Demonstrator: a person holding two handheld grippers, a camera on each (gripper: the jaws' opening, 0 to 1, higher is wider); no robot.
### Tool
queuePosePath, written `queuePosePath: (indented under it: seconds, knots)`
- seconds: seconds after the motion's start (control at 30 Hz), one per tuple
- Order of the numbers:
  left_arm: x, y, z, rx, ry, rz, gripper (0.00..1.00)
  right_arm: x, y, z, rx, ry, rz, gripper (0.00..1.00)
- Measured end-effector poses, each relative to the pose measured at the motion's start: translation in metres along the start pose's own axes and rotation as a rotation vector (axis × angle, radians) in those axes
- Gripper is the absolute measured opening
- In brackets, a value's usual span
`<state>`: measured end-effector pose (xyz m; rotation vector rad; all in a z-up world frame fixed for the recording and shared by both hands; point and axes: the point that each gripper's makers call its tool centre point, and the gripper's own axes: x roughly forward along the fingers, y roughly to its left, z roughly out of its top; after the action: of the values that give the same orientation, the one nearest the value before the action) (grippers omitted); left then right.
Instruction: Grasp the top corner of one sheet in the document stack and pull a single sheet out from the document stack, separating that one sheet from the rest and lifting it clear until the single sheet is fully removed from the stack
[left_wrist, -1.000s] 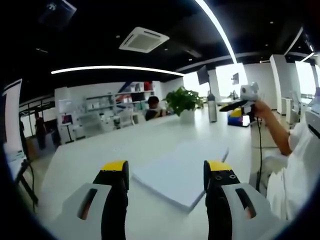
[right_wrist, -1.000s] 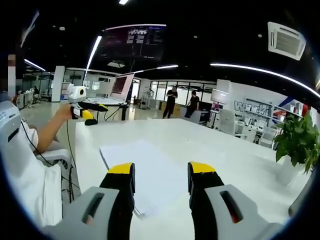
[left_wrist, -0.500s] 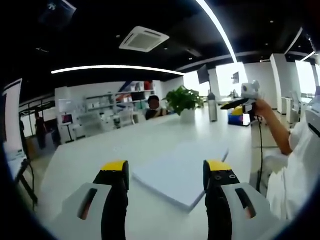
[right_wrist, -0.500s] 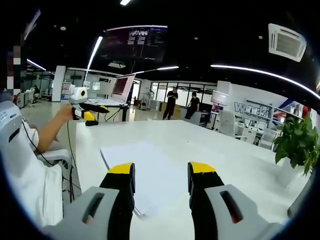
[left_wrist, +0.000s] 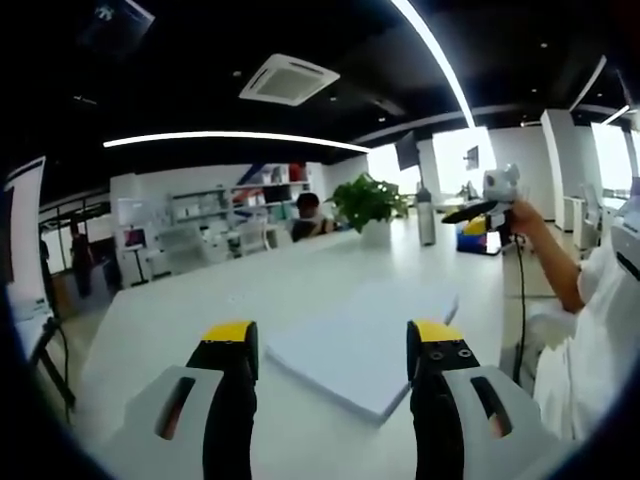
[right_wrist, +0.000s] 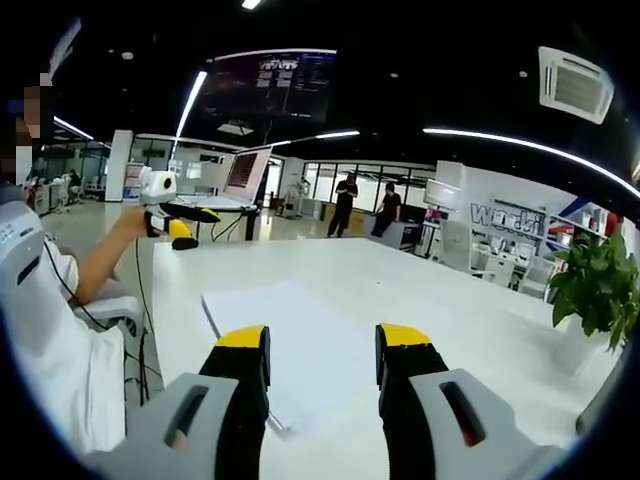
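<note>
The document stack (left_wrist: 365, 340) is matt white paper lying on a smooth, faintly glossy white table (left_wrist: 200, 310). Both grippers' jaws look like matt black and grey plastic with yellow tips.

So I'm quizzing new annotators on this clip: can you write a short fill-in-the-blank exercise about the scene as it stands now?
1. The document stack lies flat on a ____ table.
2. Both the left gripper and the right gripper have their jaws ____, holding nothing.
3. The jaw tips of each gripper are coloured ____.
4. In the left gripper view, a potted ____ stands on the table beyond the stack.

Missing words: white; open; yellow; plant
</note>
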<state>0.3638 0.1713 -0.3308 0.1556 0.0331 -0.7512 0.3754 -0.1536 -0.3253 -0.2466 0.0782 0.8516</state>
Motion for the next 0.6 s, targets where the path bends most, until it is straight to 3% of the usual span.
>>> queuePosePath:
  seconds: [0.6]
  knots:
    - [-0.0027, 0.0002, 0.0002, 0.009, 0.002, 0.004, 0.60, -0.0038, 0.0004, 0.0045, -0.002, -0.014, -0.008, 0.42]
